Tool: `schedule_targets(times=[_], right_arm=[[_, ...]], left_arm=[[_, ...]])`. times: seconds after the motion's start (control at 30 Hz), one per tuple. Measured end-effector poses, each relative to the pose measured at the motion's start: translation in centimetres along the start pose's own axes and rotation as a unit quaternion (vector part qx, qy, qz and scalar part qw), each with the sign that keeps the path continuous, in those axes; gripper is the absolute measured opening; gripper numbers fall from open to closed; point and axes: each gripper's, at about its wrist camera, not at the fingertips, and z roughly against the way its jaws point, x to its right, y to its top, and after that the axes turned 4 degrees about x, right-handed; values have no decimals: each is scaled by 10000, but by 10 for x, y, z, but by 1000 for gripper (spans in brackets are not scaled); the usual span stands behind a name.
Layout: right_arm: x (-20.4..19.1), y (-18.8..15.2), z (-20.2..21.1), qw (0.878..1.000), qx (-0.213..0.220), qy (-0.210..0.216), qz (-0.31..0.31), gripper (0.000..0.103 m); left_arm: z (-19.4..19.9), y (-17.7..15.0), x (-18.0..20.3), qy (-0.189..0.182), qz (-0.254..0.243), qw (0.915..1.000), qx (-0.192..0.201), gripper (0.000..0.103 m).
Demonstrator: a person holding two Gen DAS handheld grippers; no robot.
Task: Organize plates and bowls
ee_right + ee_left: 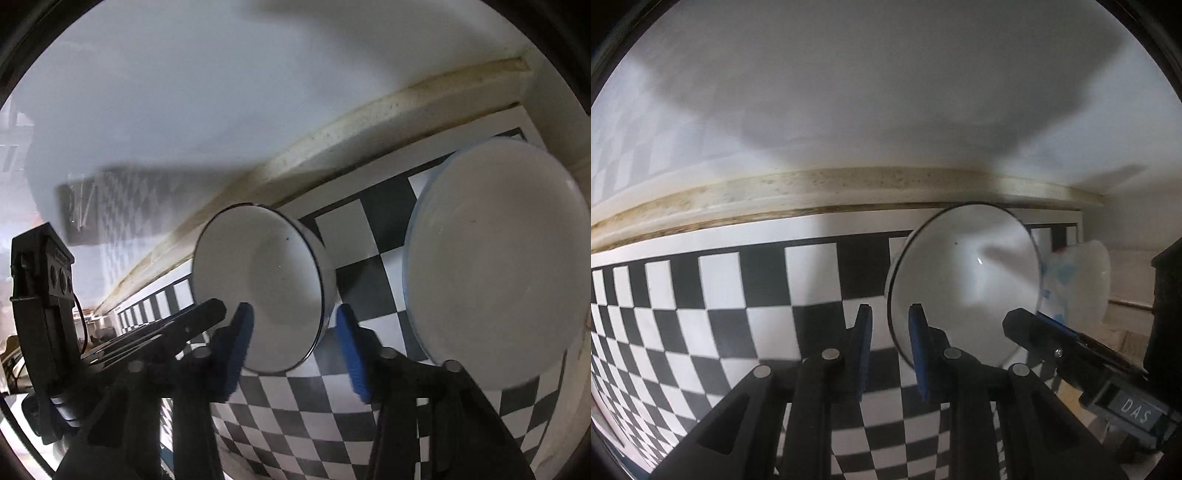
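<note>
A white bowl (964,280) with a thin dark rim hangs a little above the black-and-white checked cloth (746,295). My left gripper (891,347) is shut on the bowl's left rim, which runs along its right pad. In the right wrist view the bowl (266,280) lies between the fingers of my right gripper (295,347). One blue pad stands over the bowl's inside and the other just outside the wall, with a gap showing, so the gripper is open. The left gripper (216,310) reaches the bowl's rim from the left. The right gripper (1034,326) straddles the right rim.
A larger white dish (491,266) with a pale blue outside stands on the cloth right of the bowl, close to it. A stained cream ledge (849,192) and a white wall (886,92) run behind. A dark object (1167,295) is at the far right.
</note>
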Motion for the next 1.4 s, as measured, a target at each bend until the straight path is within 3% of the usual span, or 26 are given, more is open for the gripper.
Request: schedule_targets(times=[0.23, 0.43, 0.7, 1.07, 1.4], right_arm=[[-1, -1, -16, 9980, 62, -610, 171, 11], [-15, -6, -20, 9957, 158, -777, 488, 10], [-23, -26, -11, 9961, 181, -622, 607, 9], [-47, -116, 33, 9944, 302, -439, 912, 9], [-10, -214, 101, 9924, 350, -396, 1109, 9]], left_arm=[[-23, 9, 5, -136, -163, 9998, 44, 17], [-20, -1, 10, 6, -240, 9995, 188, 17], [7, -31, 12, 4, -283, 9990, 340, 17], [76, -112, 15, -14, -532, 9968, 591, 17], [104, -204, 19, -75, -935, 9945, 461, 17]])
